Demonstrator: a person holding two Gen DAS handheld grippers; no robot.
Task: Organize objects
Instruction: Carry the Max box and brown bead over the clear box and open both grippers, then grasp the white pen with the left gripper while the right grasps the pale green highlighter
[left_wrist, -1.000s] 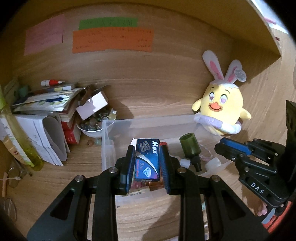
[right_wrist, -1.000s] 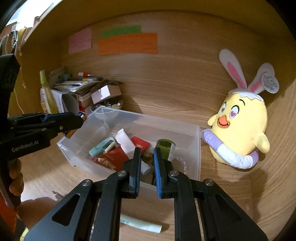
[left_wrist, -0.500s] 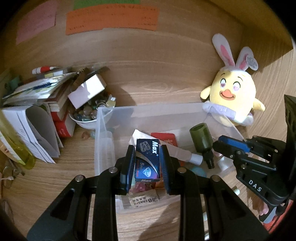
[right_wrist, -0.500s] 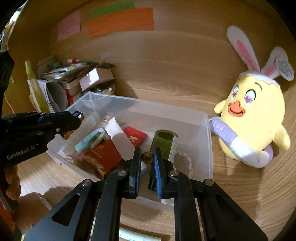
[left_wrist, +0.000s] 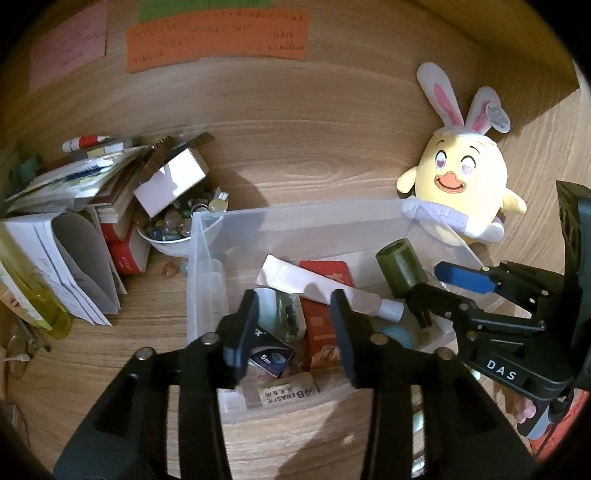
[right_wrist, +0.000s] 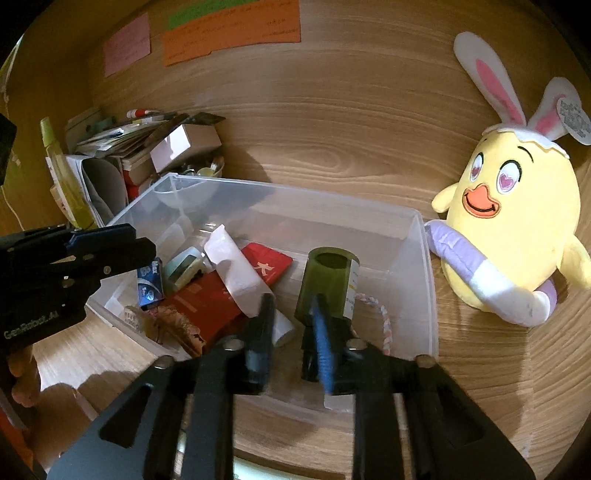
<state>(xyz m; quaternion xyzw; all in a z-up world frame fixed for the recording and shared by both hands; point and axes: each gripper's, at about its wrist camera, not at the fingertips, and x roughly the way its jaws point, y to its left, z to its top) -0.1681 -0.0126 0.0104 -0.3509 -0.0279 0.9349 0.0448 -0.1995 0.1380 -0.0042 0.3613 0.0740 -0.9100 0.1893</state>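
Note:
A clear plastic bin (left_wrist: 295, 210) (right_wrist: 295, 184) stands on the wooden desk and holds several small items. My left gripper (left_wrist: 293, 325) (right_wrist: 142, 240) hovers over the bin's near left corner. Its jaws are opening, and the blue Max box (left_wrist: 271, 354) (right_wrist: 151, 284) lies tilted below them, free of the pads. My right gripper (right_wrist: 291, 332) (left_wrist: 430, 282) is over the bin's right part, just in front of an olive green bottle (right_wrist: 328, 284) (left_wrist: 400, 269). Its jaws are also opening, and nothing shows between them.
A yellow bunny-eared plush (right_wrist: 517, 221) (left_wrist: 461, 184) sits right of the bin. On the left are a pile of books and papers (left_wrist: 74, 206), a bowl of pebbles (left_wrist: 170, 229) and a yellow bottle (left_wrist: 33, 295). The bin also holds a white tube (left_wrist: 314, 284), red boxes and an eraser (left_wrist: 286, 391).
Both grippers sank toward the bin and spread their jaws. The blue box dropped out of the left jaws into the bin. The small brown piece is gone from the right jaws.

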